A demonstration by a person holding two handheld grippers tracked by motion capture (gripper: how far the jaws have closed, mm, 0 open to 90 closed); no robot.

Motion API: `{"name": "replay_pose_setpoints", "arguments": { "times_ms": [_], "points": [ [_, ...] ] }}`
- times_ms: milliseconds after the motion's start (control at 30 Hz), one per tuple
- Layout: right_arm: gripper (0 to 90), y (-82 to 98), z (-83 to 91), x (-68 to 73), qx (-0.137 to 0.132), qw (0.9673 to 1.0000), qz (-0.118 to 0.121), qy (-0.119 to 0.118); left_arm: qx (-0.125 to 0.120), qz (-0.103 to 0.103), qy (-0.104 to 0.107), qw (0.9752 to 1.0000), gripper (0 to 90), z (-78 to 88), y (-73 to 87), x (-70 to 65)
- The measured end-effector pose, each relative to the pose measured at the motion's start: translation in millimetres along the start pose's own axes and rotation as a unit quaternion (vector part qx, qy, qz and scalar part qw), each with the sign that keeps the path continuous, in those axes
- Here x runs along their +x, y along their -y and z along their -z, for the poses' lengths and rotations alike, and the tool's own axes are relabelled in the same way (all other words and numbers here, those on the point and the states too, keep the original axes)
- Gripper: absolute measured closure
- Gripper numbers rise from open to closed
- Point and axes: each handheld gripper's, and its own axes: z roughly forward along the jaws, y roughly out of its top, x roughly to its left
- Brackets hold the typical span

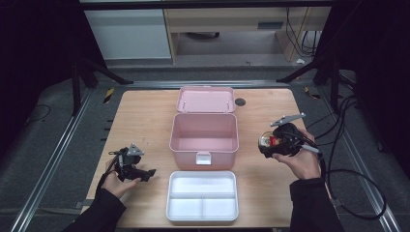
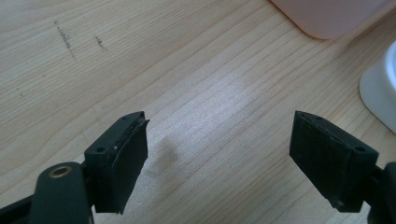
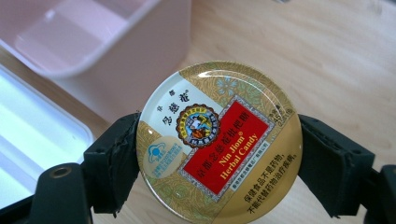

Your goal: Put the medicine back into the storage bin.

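Your right tool (image 3: 219,158) grips the candy tin (image 3: 219,144) by its rim, lifted right of the pink box (image 1: 204,133). Keep it level, carry it left over the box, lower gently. Left tool (image 2: 219,154) rests open, empty.

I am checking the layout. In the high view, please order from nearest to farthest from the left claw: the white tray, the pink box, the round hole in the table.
1. white tray, right of the left claw.
2. pink box, table centre.
3. round hole, far side beside the lid.
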Motion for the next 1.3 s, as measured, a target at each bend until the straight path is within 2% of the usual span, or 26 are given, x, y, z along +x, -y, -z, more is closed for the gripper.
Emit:
{"name": "replay_pose_setpoints", "arguments": {
  "times_ms": [33,133,167,233,267,300,367,400,500,567,667,900,967,1300],
  "points": [
    [20.7,0.0,0.0,0.0,0.0,1.0,0.0,0.0,0.0,0.0,0.0,1.0,19.0,0.0,0.0,0.0],
    [20.6,-20.9,4.2,6.1,-0.015,0.9998,0.012,-0.009,0.001,-0.001,0.0,1.0,19.0,-0.3,0.0,-0.2],
    [20.6,-20.9,4.2,6.1,-0.015,0.9998,0.012,-0.009,0.001,-0.001,0.0,1.0,19.0,-0.4,-0.1,-0.2],
    [20.7,-37.7,4.5,11.1,-0.022,0.9994,0.023,-0.013,0.001,-0.001,0.001,1.0,19.0,-0.6,-0.1,-0.2],
    [20.7,-37.7,4.5,11.1,-0.022,0.9994,0.023,-0.013,0.001,-0.001,0.001,1.0,19.0,-0.6,-0.1,-0.2],
    [20.7,-48.7,3.4,14.8,-0.027,0.9991,0.028,-0.02,0.001,-0.001,0.001,1.0,19.0,-1.1,0.0,-0.2],
    [20.7,-54.2,2.7,16.7,-0.028,0.9989,0.032,-0.022,0.002,-0.002,0.001,1.0,19.0,-1.2,0.0,-0.2],
    [20.6,-64.7,-0.2,21.1,-0.031,0.9984,0.038,-0.026,0.003,-0.002,0.001,1.0,19.0,-1.3,-0.1,-0.1],
    [20.7,-74.4,-4.0,25.5,-0.033,0.9979,0.046,-0.031,0.004,-0.002,0.002,1.0,19.0,-1.5,-0.1,-0.3],
    [20.6,-88.2,-12.9,33.7,-0.042,0.9966,0.057,-0.041,0.006,-0.003,0.002,1.0,19.1,-2.1,-0.1,-0.4],
    [20.7,-95.0,-18.1,38.1,-0.041,0.9962,0.061,-0.048,0.006,-0.003,0.002,1.0,19.0,-2.3,-0.1,-0.6],
    [20.7,-124.1,-40.8,55.3,-0.04,0.9938,0.082,-0.063,0.007,-0.004,0.002,1.0,19.1,-2.6,-0.1,-0.7],
    [20.7,-127.2,-44.1,57.7,-0.042,0.9933,0.085,-0.066,0.007,-0.005,0.003,1.0,19.1,-2.8,0.2,-1.2],
    [20.7,-150.4,-85.1,86.9,-0.025,0.9888,0.11,-0.097,0.011,-0.007,0.005,0.9999,19.2,-5.4,1.1,-2.3]
  ]
}}
